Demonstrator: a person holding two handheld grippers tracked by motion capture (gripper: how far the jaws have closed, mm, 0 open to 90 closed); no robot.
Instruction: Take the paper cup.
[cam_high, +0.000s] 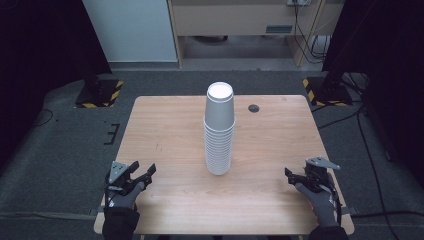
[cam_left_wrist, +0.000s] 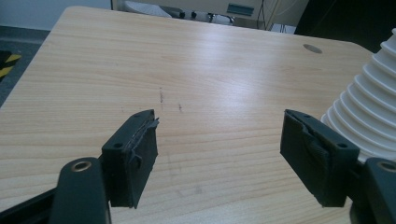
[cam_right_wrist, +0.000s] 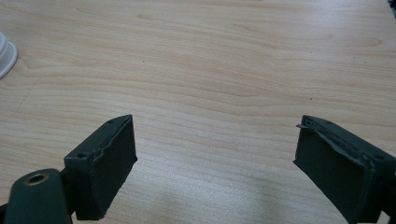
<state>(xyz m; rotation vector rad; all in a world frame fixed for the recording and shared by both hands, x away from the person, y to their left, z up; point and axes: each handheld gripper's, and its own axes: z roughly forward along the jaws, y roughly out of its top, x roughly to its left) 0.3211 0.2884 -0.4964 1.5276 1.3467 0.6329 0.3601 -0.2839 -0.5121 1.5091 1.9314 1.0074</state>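
While the person's gloved hands rest near the front edge of the wooden worktop (cam_high: 170, 130), each one holds a black tool. Over on the left side, the left tool (cam_high: 145, 173) sits close to the front left corner, and it points in toward the middle. Its two jaws stand wide apart, with nothing between them but bare wood. From the left gripper view, the left tool (cam_left_wrist: 219, 154) looks across the worktop (cam_left_wrist: 187, 60), and the ribbed white side of the stack of cups (cam_left_wrist: 369, 116) shows just past its right jaw, near it, though I cannot tell if they touch. Right in the middle of the worktop stands the tall stack of cups (cam_high: 219, 130), white and upright, with many rims packed one above the other. It stands well apart from both tools in the high view. A small dark round hole (cam_high: 254, 108) sits in the wood behind the stack and a bit to the right. Over on the right side, the right tool (cam_high: 292, 176) sits close to the front right corner and points in toward the stack. From the right gripper view, the right tool (cam_right_wrist: 215, 158) has its jaws wide apart too, with only bare worktop (cam_right_wrist: 210, 56) between them, and a tiny bit of the white stack of cups (cam_right_wrist: 5, 55) peeks in at the left edge.
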